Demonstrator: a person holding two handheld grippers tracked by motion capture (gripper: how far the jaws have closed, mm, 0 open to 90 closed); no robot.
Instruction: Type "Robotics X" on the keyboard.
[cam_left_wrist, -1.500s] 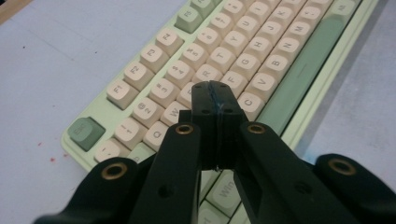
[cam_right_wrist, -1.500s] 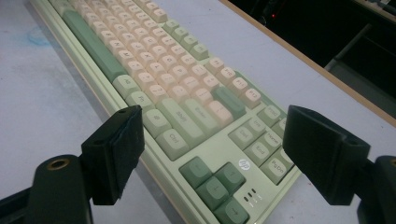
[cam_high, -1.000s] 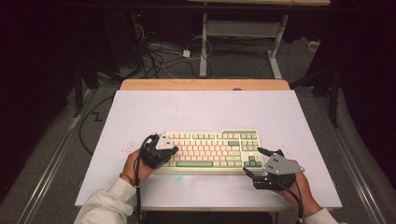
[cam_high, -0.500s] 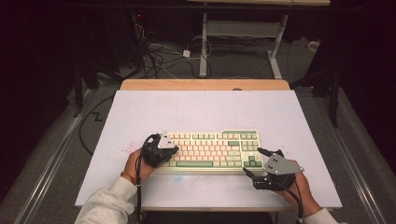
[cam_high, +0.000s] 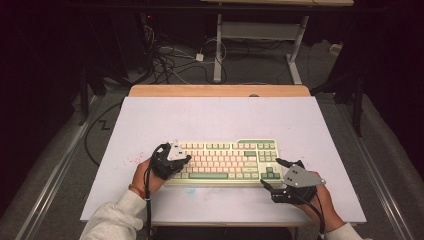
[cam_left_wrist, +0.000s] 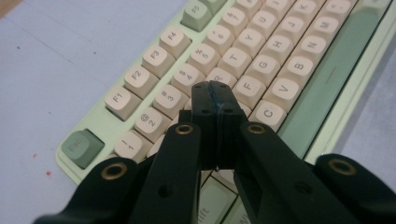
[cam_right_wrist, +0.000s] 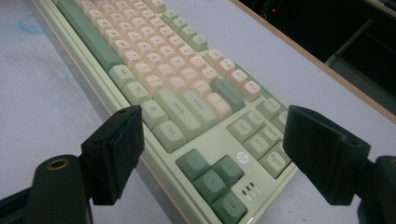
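A pale green keyboard (cam_high: 225, 157) with cream keys and green accent keys lies flat near the table's front. My left gripper (cam_high: 185, 161) is over its left end with the jaws shut and nothing between them. In the left gripper view the joined tips (cam_left_wrist: 215, 93) sit low over the keys (cam_left_wrist: 261, 60) just below the 3 and 4; I cannot tell whether they touch. My right gripper (cam_high: 272, 172) is open at the keyboard's right front corner. In the right gripper view its two pads (cam_right_wrist: 116, 149) stand wide apart either side of the arrow keys (cam_right_wrist: 212, 175), touching nothing.
The white table top (cam_high: 215, 120) has a wooden strip (cam_high: 220, 90) along its far edge. Red specks (cam_high: 132, 160) lie left of the keyboard and a blue smudge (cam_high: 190, 190) in front of it. Cables (cam_high: 170, 60) and a desk frame (cam_high: 260, 30) are on the floor beyond.
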